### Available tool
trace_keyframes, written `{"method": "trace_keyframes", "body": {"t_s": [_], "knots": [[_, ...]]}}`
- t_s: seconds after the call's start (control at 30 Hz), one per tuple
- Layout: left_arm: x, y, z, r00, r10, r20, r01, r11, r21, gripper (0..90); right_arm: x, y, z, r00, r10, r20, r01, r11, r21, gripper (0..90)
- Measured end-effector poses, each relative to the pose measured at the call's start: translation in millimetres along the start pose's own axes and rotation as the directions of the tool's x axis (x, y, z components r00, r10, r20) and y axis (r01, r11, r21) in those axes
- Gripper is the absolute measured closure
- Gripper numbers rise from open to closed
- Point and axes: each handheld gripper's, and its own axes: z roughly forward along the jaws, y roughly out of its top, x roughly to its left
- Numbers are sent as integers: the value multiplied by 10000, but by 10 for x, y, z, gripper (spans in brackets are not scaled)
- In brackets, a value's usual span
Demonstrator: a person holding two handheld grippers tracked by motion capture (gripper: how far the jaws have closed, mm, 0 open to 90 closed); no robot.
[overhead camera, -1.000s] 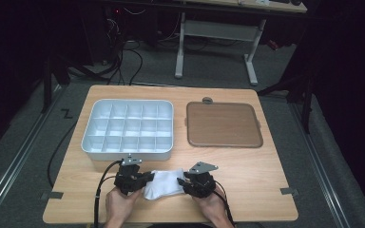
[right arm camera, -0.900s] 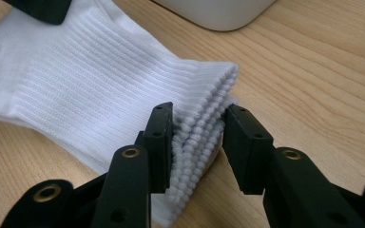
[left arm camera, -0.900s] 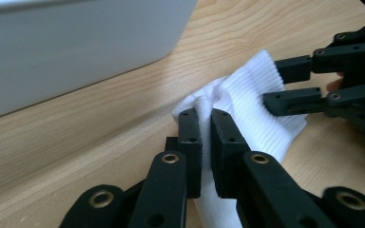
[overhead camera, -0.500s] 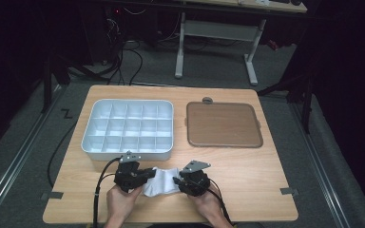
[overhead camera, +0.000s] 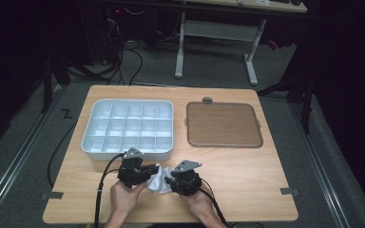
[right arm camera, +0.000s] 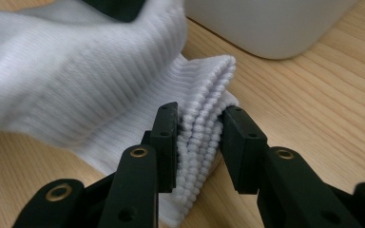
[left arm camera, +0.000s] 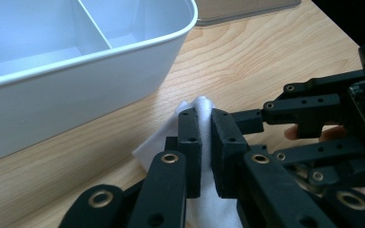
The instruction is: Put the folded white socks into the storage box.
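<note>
- A white ribbed cloth [overhead camera: 158, 179], probably a sock though the bunching makes that hard to confirm, is held low over the near edge of the worktop [overhead camera: 247, 190], between the two hands and just in front of the white divided tray [overhead camera: 128, 126].
- The left gripper [left arm camera: 206, 137] is clenched on a thin fold of the cloth; its fingers [left arm camera: 190, 142] are seen pressed close together with white fabric squeezed between them.
- The right gripper [right arm camera: 199, 142] has just been closing, and a stack of ribbed edge layers sits between its fingers [right arm camera: 166, 142]. The fabric is touched on both sides, so it is judged to be grasped, though more loosely than on the left.
- The work in hand is judged to be folding or bunching the cloth before it is put into a tray cell.
- A slip could be caused on the right side: only the outer layers of the stack may be caught, so the inner ones could slide out when the hands are moved apart.
- If the pull is made too hard against the tight left hold, the fold could be undone or the cloth stretched out of shape.
- The tray wall is just beside the grippers, so it could be knocked or pushed by a careless lift.
- The brown flat lid [overhead camera: 223, 124] lies well apart to the right and is not at risk.
</note>
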Motion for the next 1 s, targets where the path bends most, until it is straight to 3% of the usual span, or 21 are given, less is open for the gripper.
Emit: {"method": "trace_keyframes", "body": {"t_s": [0.27, 0.53, 0.73, 0.9, 1.0], "knots": [[30, -25, 22, 9998, 141, -110, -140, 9999, 102, 841, 76, 71, 70, 9998, 23, -193, -23, 10000, -10, 678], [58, -25, 23, 9998, 150, -123, -147, 9996, 230, 841, 8, 79, -27, 9979, 326, -563, -337, 9993, -182, 632], [65, -27, 21, 9996, 226, -147, -222, 9993, 315, 841, -58, 73, -174, 9975, 416, -564, -447, 9974, -564, 624], [66, -27, 21, 9996, 235, -148, -230, 9992, 322, 841, -187, -8, -283, 9966, 651, -499, -688, 9947, -763, 717], [59, -34, 33, 9996, 260, -143, -255, 9990, 373, 841, -219, -47, -251, 9970, 637, -438, -660, 9964, -538, 748]]}}
